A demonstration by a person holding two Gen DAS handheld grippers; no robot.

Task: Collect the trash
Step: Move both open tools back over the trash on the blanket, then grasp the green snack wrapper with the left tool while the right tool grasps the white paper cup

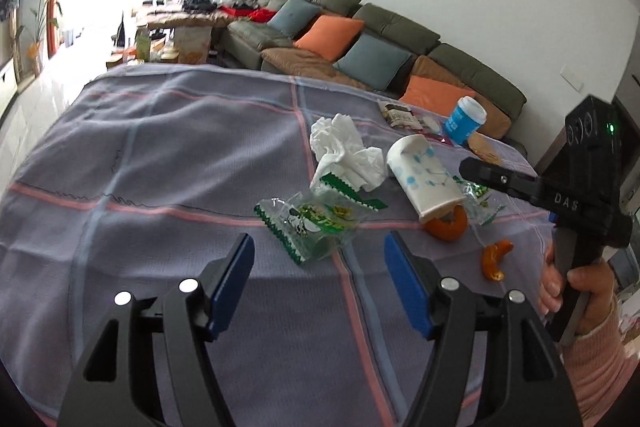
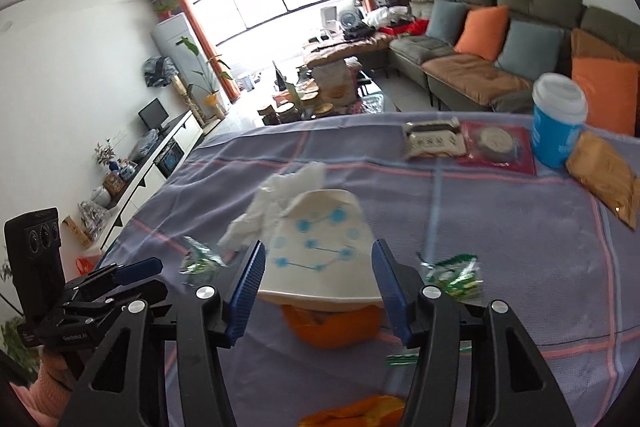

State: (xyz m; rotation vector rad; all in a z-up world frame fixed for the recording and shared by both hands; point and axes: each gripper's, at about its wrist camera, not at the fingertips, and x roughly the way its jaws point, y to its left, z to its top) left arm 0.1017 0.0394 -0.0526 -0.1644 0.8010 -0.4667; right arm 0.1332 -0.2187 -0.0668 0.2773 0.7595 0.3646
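A white paper cup with blue dots (image 2: 316, 247) lies on its side on the checked tablecloth (image 2: 500, 259), its rim resting on an orange peel (image 2: 332, 327). My right gripper (image 2: 319, 253) is open, its blue pads on either side of the cup. A crumpled white tissue (image 1: 344, 151) lies just behind the cup (image 1: 424, 179). My left gripper (image 1: 319, 247) is open just short of a clear green-edged wrapper (image 1: 312, 223), with nothing between its pads. A second wrapper (image 2: 452, 275) and a curled peel (image 1: 494, 259) lie to the right.
An upright blue cup with a white lid (image 2: 558, 119), a red packet (image 2: 496, 147), a patterned packet (image 2: 434, 141) and a brown packet (image 2: 604, 175) sit at the far right of the table. A sofa with cushions (image 1: 360, 39) stands beyond the table. A hand holds the right gripper's handle (image 1: 580, 287).
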